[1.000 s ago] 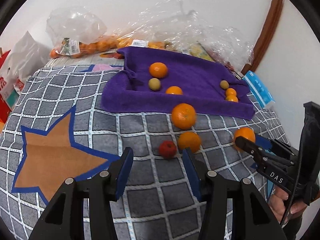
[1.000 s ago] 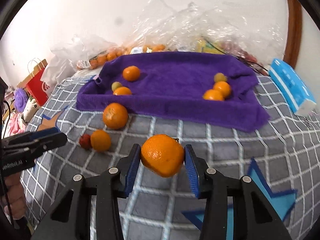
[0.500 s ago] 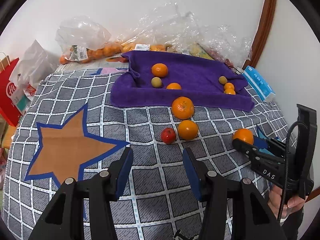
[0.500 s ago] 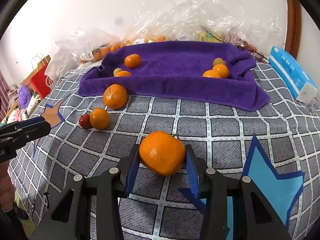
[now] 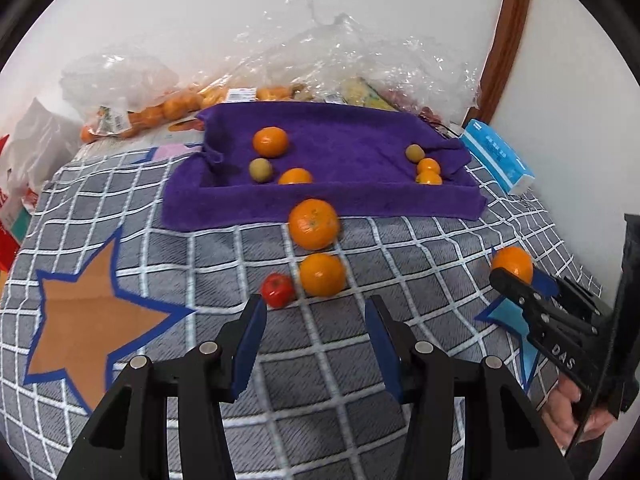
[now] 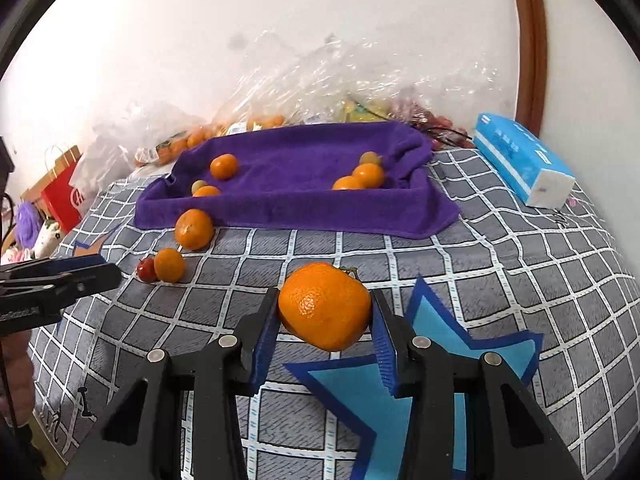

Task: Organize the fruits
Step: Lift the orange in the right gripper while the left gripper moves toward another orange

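Observation:
My right gripper [image 6: 325,307] is shut on a large orange [image 6: 320,300] and holds it just above the checked cloth, over a blue star patch [image 6: 432,364]. The left wrist view shows the same orange [image 5: 513,261] at the right. My left gripper [image 5: 316,312] stands open with nothing between its fingers. Just beyond its tips lie a small red fruit [image 5: 277,290] and an orange [image 5: 322,274], with a bigger orange [image 5: 314,224] behind them. The purple towel-lined tray [image 5: 320,204] holds several oranges and two greenish fruits.
A blue tissue pack [image 5: 496,160] lies right of the tray. Clear plastic bags of fruit [image 5: 160,108] pile against the back wall. A red paper bag [image 6: 64,196] stands off the left edge. An orange star patch [image 5: 88,316] marks the cloth at left.
The right gripper has drawn back from the tray with the orange, ending over the blue star. The left gripper has shifted right, so the loose fruits sit further left in its view.

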Demonstrator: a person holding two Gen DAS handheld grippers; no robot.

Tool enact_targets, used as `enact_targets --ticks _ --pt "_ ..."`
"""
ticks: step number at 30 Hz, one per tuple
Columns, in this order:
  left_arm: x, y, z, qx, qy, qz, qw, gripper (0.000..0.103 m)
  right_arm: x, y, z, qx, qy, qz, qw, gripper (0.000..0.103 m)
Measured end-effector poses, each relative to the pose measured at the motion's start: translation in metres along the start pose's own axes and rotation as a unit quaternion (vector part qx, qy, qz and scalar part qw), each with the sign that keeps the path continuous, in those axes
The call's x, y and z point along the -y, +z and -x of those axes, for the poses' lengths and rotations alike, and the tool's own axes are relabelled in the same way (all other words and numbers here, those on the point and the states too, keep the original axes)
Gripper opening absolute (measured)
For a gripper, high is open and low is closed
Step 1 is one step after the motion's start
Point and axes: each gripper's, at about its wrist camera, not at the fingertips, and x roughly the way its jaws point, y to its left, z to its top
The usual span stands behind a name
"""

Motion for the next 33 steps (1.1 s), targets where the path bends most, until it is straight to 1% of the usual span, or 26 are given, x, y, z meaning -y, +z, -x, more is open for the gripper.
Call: enact_targets --ticks 3,7,12,14,15,16,20,25,33 --pt "0.009 0.005 -0.007 -0.003 0.003 -0.015 0.9999 0.049 0.004 -0.003 0.002 0.002 -0.010 -0.001 1.000 0.043" --pt "0.018 0.010 -0.017 -0.009 0.008 -0.034 0.9993 0.049 0.009 -0.007 0.002 0.004 -0.005 -0.007 1.000 0.043" --pt "0.022 0.019 -0.024 -0.007 0.015 -0.059 0.9981 0.049 0.011 -0.011 0.000 0.004 -0.004 -0.008 1.000 0.043" --pt "0.022 0.024 -0.028 -0.011 0.014 -0.068 0.9975 0.046 0.015 -0.011 -0.001 0.003 0.001 -0.017 1.000 0.043" --pt "0.022 0.025 -0.030 -0.015 0.016 -0.071 0.9973 0.042 0.017 -0.011 -0.001 0.004 0.004 -0.021 1.000 0.043" --pt "0.022 0.026 -0.032 -0.018 0.017 -0.072 0.9971 0.039 0.018 -0.011 -0.001 0.005 0.005 -0.026 1.000 0.043" --pt "0.023 0.027 -0.041 -0.027 0.023 -0.077 0.9964 0.039 0.020 -0.010 -0.004 0.003 0.007 -0.034 0.999 0.043" --pt "0.020 0.027 -0.048 -0.040 0.019 -0.071 0.9965 0.039 0.019 -0.011 -0.005 0.002 0.010 -0.035 0.999 0.043" --pt "0.022 0.023 -0.059 -0.053 0.026 -0.074 0.9955 0.039 0.022 -0.010 -0.008 -0.001 0.014 -0.042 0.999 0.043"
